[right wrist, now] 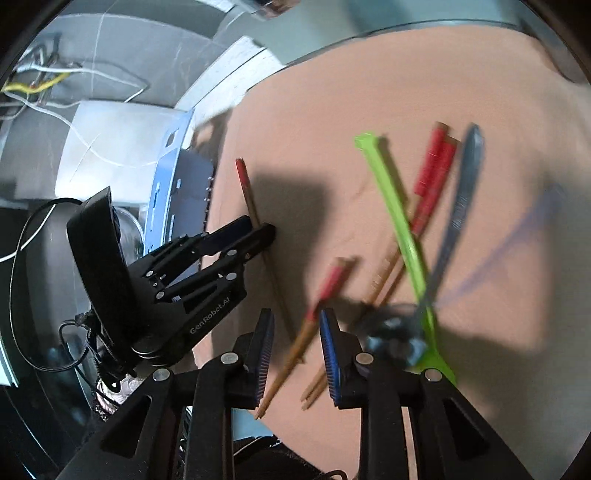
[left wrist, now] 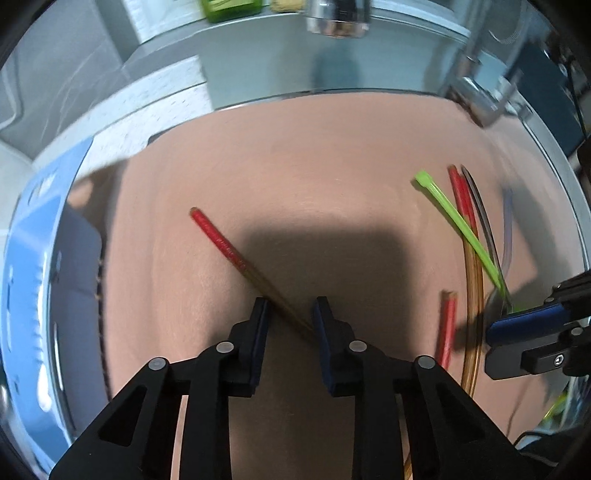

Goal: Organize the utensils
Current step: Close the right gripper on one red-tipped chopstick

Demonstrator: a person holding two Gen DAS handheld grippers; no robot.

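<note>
Several utensils lie on a salmon mat. A red-tipped chopstick runs diagonally between the fingers of my open left gripper, which is low over it; the same chopstick and the left gripper show in the right wrist view. My right gripper is open, with another red-tipped chopstick lying between its fingers. A green spoon, a pair of red-tipped chopsticks and a dark grey spoon lie crossed to its right.
A blue slotted rack stands left of the mat. A metal sink wall and a faucet lie beyond it. Cables and a white box sit at the left in the right wrist view.
</note>
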